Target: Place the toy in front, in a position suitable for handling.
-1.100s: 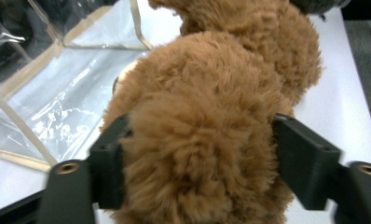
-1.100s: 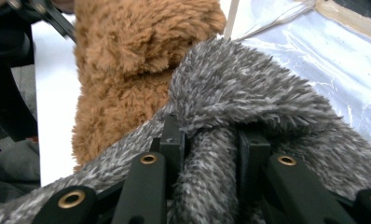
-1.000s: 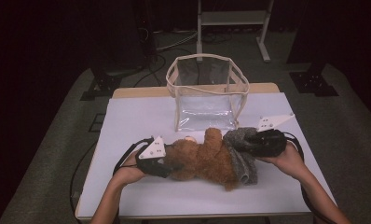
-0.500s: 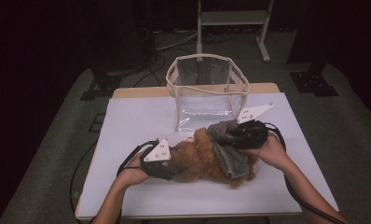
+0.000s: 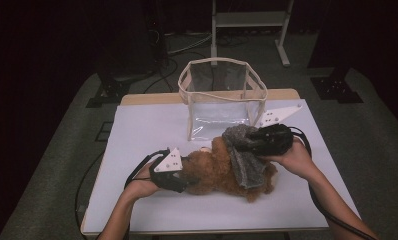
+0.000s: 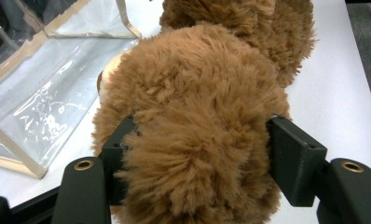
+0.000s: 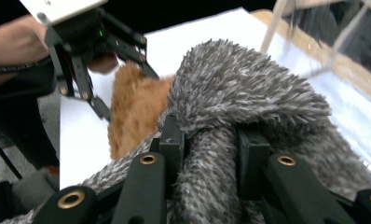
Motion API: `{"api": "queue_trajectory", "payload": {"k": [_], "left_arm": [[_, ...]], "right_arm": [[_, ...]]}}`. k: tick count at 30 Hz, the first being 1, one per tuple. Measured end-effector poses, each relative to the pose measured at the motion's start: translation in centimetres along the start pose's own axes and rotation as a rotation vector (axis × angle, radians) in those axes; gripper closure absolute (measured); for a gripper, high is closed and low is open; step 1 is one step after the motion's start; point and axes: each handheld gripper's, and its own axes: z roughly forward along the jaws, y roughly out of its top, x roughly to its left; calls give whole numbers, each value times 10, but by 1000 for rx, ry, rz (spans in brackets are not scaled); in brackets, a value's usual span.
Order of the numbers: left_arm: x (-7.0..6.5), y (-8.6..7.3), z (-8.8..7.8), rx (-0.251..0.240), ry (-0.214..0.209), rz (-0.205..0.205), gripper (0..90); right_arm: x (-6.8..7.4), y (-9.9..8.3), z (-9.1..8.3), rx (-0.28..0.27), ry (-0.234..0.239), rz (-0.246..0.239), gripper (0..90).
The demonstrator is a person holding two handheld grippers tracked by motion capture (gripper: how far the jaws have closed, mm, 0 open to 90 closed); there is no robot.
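Two grippers were engaged on one brown teddy bear [image 5: 214, 172], which lay on its side on the white desk [image 5: 137, 135], just in front of a clear plastic bag [image 5: 222, 97] with cream trim. The left gripper [image 5: 184, 172] was clamped on a rounded, furry end of the bear, its jaws pressed into the pile on both sides, as was plain in the left gripper view [image 6: 197, 154]. The right gripper [image 5: 247, 145] was shut on a fold of grey fuzzy cloth [image 5: 244, 160] that was draped across the bear's middle; in the right gripper view the fold [image 7: 211, 186] was seen pinched tightly between the jaws.

The step in hand was judged to be the drawing of the cloth over or around the bear. To do it well, the bear would need to be held steady by the left gripper while the cloth was lifted gently, so that the thin fold was not lost.

The bear was seen to be thick-piled, soft and reddish brown, with a paler patch near the bag.
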Motion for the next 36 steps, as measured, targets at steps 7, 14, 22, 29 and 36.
{"api": "queue_trajectory", "payload": {"k": [7, 14, 22, 29, 36], "left_arm": [[1, -3, -1, 5, -10, 2, 336], [1, -4, -1, -3, -5, -5, 329], [0, -2, -1, -3, -16, 2, 330], [-1, -1, -1, 0, -18, 4, 335], [-2, 0, -1, 9, -18, 16, 337]], "right_arm": [[6, -16, 32, 107, 45, -11, 682], [3, -18, 14, 90, 3, -18, 681], [-24, -48, -19, 92, -107, 61, 681], [-51, -65, -39, 66, -183, 161, 681], [-37, -49, -27, 53, -147, 102, 680]]}}
